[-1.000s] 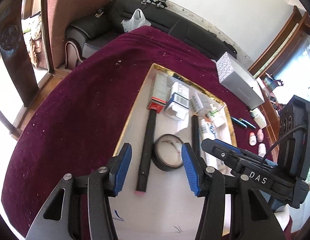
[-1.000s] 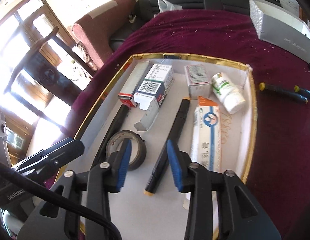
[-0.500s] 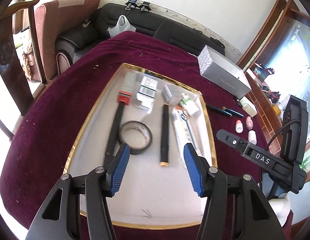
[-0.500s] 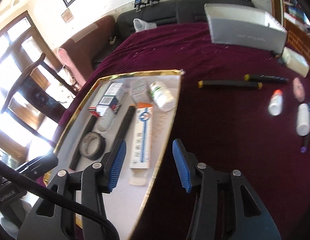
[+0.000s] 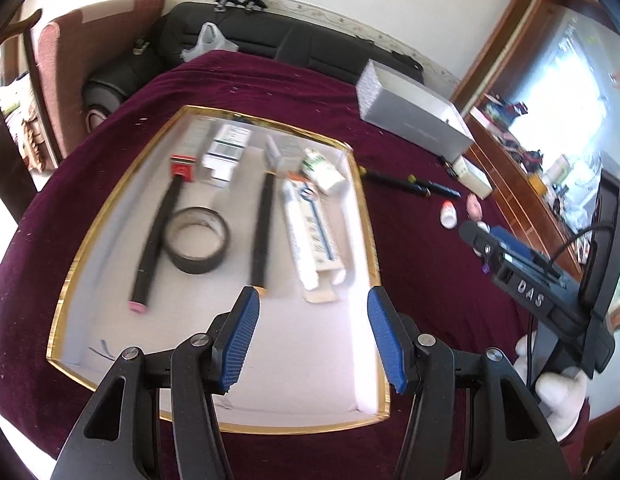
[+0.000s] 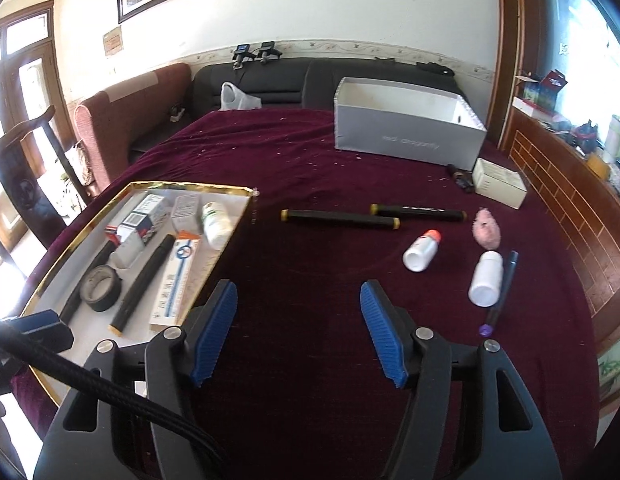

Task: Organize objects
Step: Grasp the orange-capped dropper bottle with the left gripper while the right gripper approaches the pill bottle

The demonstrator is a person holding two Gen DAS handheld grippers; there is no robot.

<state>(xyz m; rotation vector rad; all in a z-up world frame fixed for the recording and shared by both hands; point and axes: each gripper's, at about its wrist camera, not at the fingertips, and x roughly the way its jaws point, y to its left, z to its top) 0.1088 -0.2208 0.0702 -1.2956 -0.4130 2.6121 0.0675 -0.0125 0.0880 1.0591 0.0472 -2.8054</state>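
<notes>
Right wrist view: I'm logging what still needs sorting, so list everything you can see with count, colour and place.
tray: 1, gold-rimmed, left on the cloth
tape roll: 1, dark, in tray
black markers: 2, in tray
cartons: about 4, white, in tray
white bottle: 1, in tray
yellow-tipped markers: 2, black, on cloth
small white bottles: 2, on cloth at right
pink fluffy thing: 1, on cloth
dark pen: 1, beside bottle
grey box: 1, open, far side
small carton: 1, white, near grey box
left gripper: open, over tray
right gripper: open, over cloth

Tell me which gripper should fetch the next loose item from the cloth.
Right. The right gripper hangs open over the cloth facing the loose black markers and white bottles; the left gripper hovers over the tray.
</notes>
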